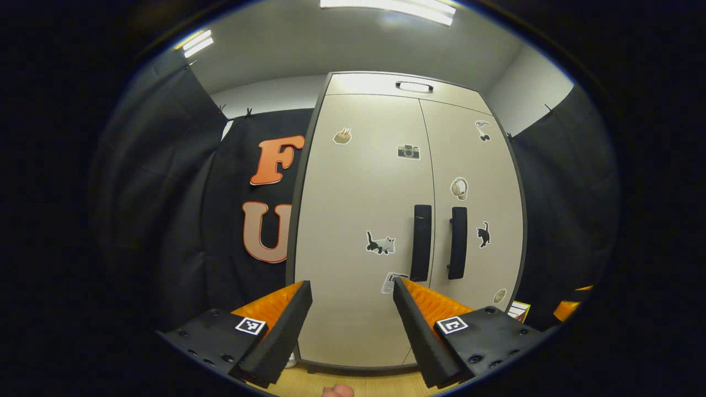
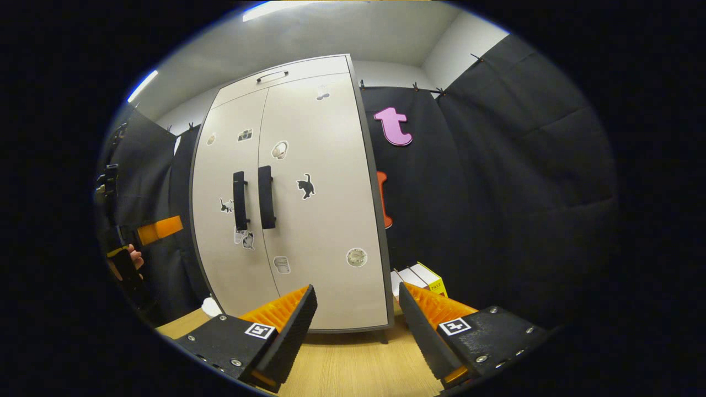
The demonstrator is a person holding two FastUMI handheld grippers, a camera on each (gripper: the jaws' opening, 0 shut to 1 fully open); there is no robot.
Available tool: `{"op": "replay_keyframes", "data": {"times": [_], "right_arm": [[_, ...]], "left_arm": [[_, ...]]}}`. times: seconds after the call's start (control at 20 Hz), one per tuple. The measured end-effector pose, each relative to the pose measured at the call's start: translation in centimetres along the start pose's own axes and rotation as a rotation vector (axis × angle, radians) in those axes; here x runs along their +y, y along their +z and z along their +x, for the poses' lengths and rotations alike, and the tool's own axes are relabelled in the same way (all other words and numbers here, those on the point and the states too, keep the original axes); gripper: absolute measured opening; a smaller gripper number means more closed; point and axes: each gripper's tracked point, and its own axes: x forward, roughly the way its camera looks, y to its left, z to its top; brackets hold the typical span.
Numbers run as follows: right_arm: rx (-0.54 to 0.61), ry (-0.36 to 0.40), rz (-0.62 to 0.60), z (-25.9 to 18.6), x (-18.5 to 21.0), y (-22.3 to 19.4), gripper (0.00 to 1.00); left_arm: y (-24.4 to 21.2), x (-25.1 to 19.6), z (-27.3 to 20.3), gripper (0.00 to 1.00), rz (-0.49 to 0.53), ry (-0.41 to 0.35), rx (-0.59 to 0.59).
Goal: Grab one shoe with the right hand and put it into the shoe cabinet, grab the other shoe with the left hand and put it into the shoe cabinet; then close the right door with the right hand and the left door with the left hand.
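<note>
Grey cabinet point(image 1: 408, 220) stands with both doors closed; left gripper point(image 1: 353, 298) and right gripper point(image 2: 358, 300) face it, spread wide, holding nothing.

The left gripper point(image 1: 353, 295) stood open, empty, facing the cabinet point(image 1: 364, 193); both doors were shut, handles point(image 1: 422, 242) side by side.
</note>
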Motion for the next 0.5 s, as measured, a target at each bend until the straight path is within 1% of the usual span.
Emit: {"op": "replay_keyframes", "data": {"times": [0.05,0.1,0.15,0.25,0.35,0.5], "right_arm": [[0.004,0.01,-0.002,0.0,0.4,-0.3,0.92],[0.008,0.019,-0.002,-0.2,0.8,-0.5,0.92],[0.008,0.029,0.0,-0.3,1.2,-0.7,0.93],[0.003,0.041,0.001,-0.5,1.8,-0.9,0.92],[-0.003,0.048,-0.007,-0.9,2.2,-1.1,0.92],[0.005,0.049,-0.011,-1.2,2.7,-1.4,0.92]], "left_arm": [[-0.4,0.3,-0.8,0.96,0.0,0.005,0.007],[-1.0,0.5,-1.6,0.99,-0.011,0.011,0.018],[-1.3,0.5,-2.2,0.97,-0.033,0.012,0.022],[-2.0,0.4,-3.3,0.96,-0.085,0.006,0.028],[-2.9,0.5,-4.3,0.96,-0.113,0.001,0.048],[-4.8,1.0,-5.6,0.96,-0.09,0.013,0.077]]}}
